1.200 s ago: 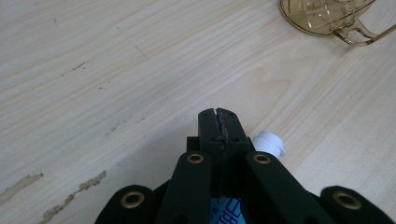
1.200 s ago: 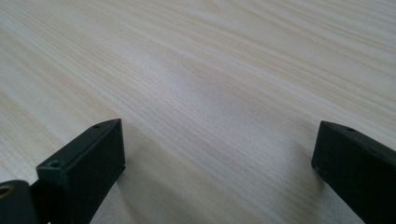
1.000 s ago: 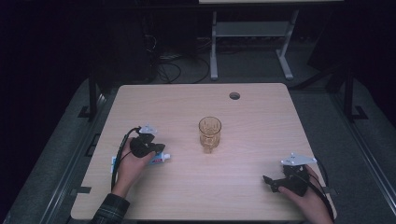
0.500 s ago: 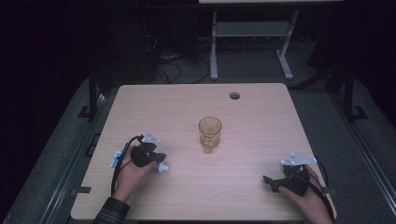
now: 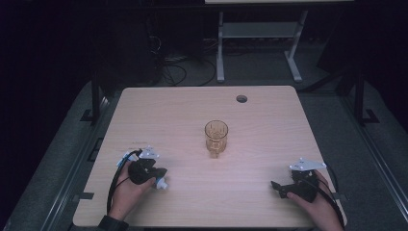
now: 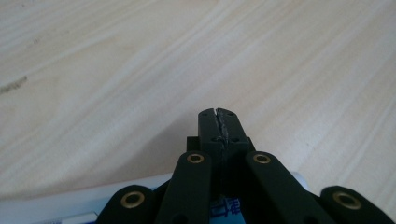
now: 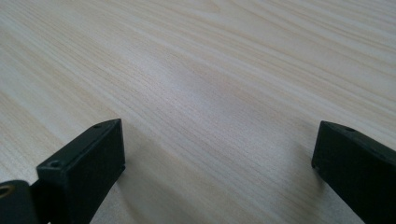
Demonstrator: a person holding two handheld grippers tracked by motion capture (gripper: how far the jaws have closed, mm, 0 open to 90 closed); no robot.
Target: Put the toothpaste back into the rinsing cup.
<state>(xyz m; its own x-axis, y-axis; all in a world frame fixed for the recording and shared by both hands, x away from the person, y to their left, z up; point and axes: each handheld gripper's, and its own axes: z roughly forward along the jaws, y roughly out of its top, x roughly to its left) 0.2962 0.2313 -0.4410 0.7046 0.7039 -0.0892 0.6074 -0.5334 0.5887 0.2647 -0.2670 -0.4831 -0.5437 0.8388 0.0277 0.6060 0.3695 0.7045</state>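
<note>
My left hand-held gripper [image 5: 161,175] rests low on the counter [image 5: 269,125], jaws pressed together on nothing; my right hand-held gripper [image 5: 278,186] lies near the front right edge, jaws wide apart and empty. Between them, nearer the middle of the counter and well apart from both, stands the glass [image 5: 216,138]: amber, ribbed, upright, seemingly empty. To reach it well, I would approach level and close low on its wall, lest it tip.

Pale wooden table [image 5: 269,202] (round cable hole [image 5: 241,98] near the far edge) — dark floor [image 5: 57,159] around it.
</note>
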